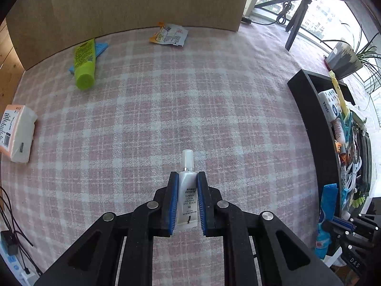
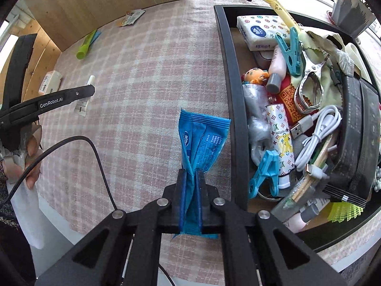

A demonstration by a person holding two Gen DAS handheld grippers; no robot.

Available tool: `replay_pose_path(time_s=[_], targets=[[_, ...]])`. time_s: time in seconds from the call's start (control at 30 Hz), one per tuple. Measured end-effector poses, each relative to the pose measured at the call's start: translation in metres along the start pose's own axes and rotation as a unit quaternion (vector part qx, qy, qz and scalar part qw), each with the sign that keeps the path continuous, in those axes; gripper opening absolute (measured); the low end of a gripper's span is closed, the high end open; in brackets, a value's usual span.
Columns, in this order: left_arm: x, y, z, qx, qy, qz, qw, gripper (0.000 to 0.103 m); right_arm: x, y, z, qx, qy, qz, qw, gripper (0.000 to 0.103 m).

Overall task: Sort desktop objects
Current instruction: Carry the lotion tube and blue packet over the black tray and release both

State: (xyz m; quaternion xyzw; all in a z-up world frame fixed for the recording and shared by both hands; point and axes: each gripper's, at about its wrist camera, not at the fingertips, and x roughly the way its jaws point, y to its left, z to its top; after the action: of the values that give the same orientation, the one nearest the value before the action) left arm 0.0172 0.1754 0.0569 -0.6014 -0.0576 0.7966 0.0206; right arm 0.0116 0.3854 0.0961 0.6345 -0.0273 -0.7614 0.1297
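Observation:
My left gripper (image 1: 187, 176) is shut on a small white tube (image 1: 187, 190) with a clear cap, held above the pink checked tablecloth (image 1: 178, 95). The same white tube (image 2: 83, 95) shows in the right wrist view between the left gripper's fingers (image 2: 78, 94). My right gripper (image 2: 192, 175) is shut on a blue foil packet (image 2: 202, 140), pinched at its lower half, just left of the black tray (image 2: 231, 83). The blue foil packet (image 1: 327, 214) also appears at the right edge of the left wrist view.
The black tray (image 1: 309, 109) holds several items: a tissue pack (image 2: 259, 32), clips, cables, tubes. On the cloth lie a green tube (image 1: 84, 64), a sachet (image 1: 170, 35) and a tissue pack (image 1: 17, 133). A cardboard wall (image 1: 142, 0) stands behind.

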Motion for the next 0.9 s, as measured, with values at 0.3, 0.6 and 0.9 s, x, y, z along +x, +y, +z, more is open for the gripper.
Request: replay_pose_path(time_s=[0.3,0.6,0.9], targets=[[-0.026,-0.059,0.052,0.053,-0.021,-0.045,0.9974,0.014,-0.065,-0.067,0.031,0.023,-0.049,-0.011,0.998,0.007],[-0.015,-0.146,0.112,0.105,-0.018,-0.106,0.9886,0.014,-0.088,-0.164,0.054,0.046,-0.057,-0.048,0.996,0.007],[-0.005,-0.254,0.138,0.147,-0.003,-0.123,0.9815,0.014,-0.072,-0.222,0.047,0.050,-0.012,-0.048,0.998,0.007]])
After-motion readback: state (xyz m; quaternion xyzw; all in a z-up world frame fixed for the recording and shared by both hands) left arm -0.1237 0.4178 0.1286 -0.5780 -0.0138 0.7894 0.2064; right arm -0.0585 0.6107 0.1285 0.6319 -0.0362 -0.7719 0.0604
